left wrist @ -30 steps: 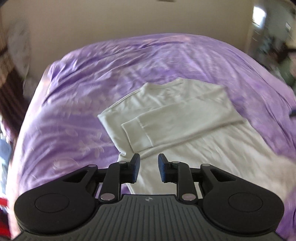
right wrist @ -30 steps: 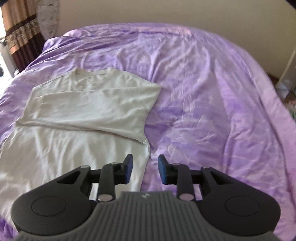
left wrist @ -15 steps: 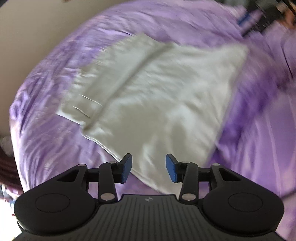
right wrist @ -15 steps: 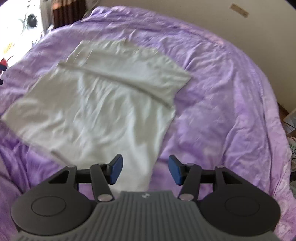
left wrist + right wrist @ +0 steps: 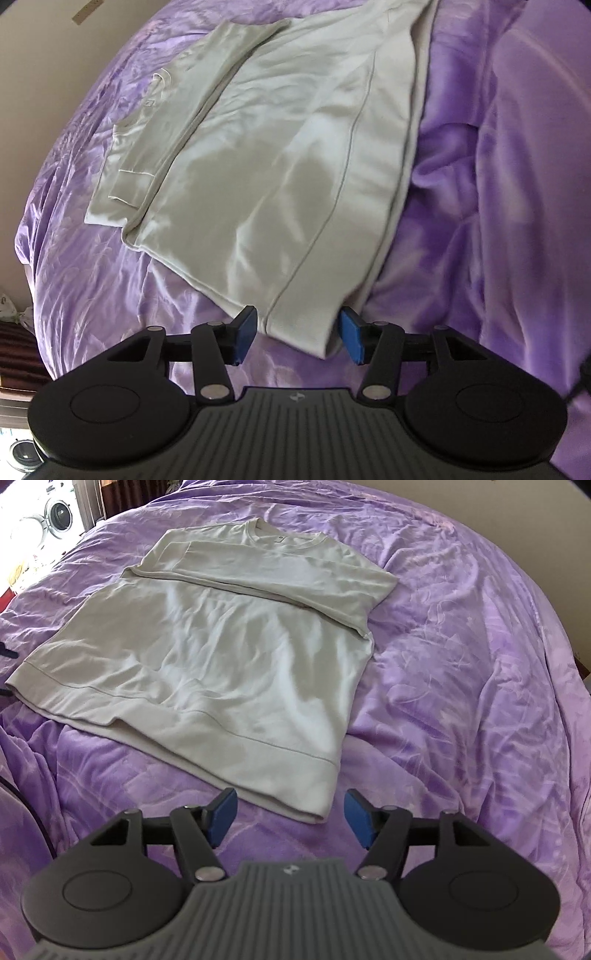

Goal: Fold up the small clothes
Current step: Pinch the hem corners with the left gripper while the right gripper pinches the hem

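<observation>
Left tongs (image 5: pixel 297 338), pointing steeply down, jaws opening: the near-left hem corner of the pale sweatshirt (image 5: pixel 280 166) lies between the blue pads (image 5: pixel 243 332), which do not yet press on it. Right tongs (image 5: pixel 290 818), likewise angled down and opening: the near-right hem corner sits just ahead of the gap, holding nothing. The sweatshirt lies flat, face down or up cannot be told, on the purple bedspread (image 5: pixel 461 664), collar (image 5: pixel 284 539) at the far end, both sleeves (image 5: pixel 266 572) already folded across the chest, hem band (image 5: pixel 207 738) nearest the tongs. A washing machine (image 5: pixel 55 515) stands beyond the bed.

Step in hand, as judged: seizing the two hem corners for the bottom-to-collar fold. To do it well, each pair of tongs should close on both fabric layers of the hem band, well inside the corner, without pinching the bedspread beneath; both should then lift together and travel evenly, so that the hem lands square on the shoulders and the folded sleeves stay undisturbed.
</observation>
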Tool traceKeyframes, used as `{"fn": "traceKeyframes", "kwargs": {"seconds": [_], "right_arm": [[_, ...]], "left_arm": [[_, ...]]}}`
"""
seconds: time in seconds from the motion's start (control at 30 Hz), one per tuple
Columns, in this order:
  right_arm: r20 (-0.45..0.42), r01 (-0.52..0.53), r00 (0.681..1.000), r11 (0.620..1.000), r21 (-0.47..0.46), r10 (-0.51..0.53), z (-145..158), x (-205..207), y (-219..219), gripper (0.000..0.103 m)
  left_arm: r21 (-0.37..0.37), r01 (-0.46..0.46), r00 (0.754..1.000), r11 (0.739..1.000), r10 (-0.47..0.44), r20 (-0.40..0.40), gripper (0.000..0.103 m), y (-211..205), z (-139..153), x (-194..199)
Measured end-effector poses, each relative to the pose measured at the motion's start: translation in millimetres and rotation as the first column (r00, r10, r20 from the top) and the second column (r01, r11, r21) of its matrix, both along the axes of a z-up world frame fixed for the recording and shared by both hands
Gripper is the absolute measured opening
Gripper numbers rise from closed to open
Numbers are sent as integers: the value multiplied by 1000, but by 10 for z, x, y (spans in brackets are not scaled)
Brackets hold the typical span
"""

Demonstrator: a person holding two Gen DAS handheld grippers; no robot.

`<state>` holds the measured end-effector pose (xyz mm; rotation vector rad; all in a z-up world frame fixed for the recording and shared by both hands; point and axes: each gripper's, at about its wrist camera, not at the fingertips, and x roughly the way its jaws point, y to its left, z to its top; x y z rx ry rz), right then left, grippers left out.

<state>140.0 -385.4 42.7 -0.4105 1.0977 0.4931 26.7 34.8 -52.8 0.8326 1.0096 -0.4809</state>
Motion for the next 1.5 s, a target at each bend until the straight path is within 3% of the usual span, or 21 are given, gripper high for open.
{"fn": "traceKeyframes", "kwargs": {"seconds": [0.07,0.13,0.2,0.23,0.27,0.3,0.4,0.53,0.67,0.8,0.9,0.97,1.03,1.1,1.2,1.27,1.37,1.5], "right_arm": [[-2,-16,1000,1000,-10,16,-5,-10,29,60],[2,-45,999,999,-23,45,-1,-40,64,60],[-1,-67,998,997,-36,67,-7,-54,88,60],[-3,-76,997,996,-43,76,-16,-59,102,60],[-5,-87,996,995,-55,87,-31,-65,123,60],[-7,-98,995,993,-67,98,-49,-70,137,60],[9,-133,991,981,-143,136,-121,-97,179,59],[30,-121,991,975,-188,129,-151,-71,154,45],[40,-105,993,975,-194,115,-169,-29,132,30],[43,-112,991,962,-249,127,-315,-15,140,29],[57,-92,993,969,-231,107,-337,-3,119,24],[80,-74,993,974,-214,92,-296,6,113,1],[80,-69,993,977,-200,87,-251,2,125,0],[107,-88,987,966,-245,117,-178,-33,167,0],[145,-95,981,972,-216,128,114,-50,166,0],[153,-105,978,971,-215,140,245,-57,153,0],[99,-159,976,944,-289,195,128,-98,183,0],[21,-177,981,931,-319,194,-221,-119,185,0]], "left_arm": [[-17,-8,1000,1000,8,8,59,-8,3,6],[-25,-17,1000,1000,18,24,48,-31,11,8],[-37,-48,998,998,49,26,20,-27,0,42],[-51,-63,998,997,64,14,16,-18,5,55],[-71,-76,997,995,77,10,5,-1,25,52],[-83,-81,996,993,83,16,2,8,49,39],[-112,-89,994,990,96,52,1,60,198,-43],[-160,-131,987,978,143,71,0,172,414,-118],[-164,-159,984,974,171,60,0,259,428,-140],[-174,-178,980,968,190,53,0,299,394,-154],[-178,-181,980,967,193,56,0,314,392,-148],[-177,-182,979,967,195,58,0,311,395,-138],[-170,-180,979,969,193,64,0,314,417,-135],[-178,-181,978,967,197,74,0,345,505,-131],[-196,-183,976,963,201,79,0,397,639,-139],[-169,-160,982,973,174,69,0,383,613,-177],[-135,-143,989,980,148,26,0,355,442,-196],[-133,-117,993,984,114,-35,0,324,192,-203]]}}
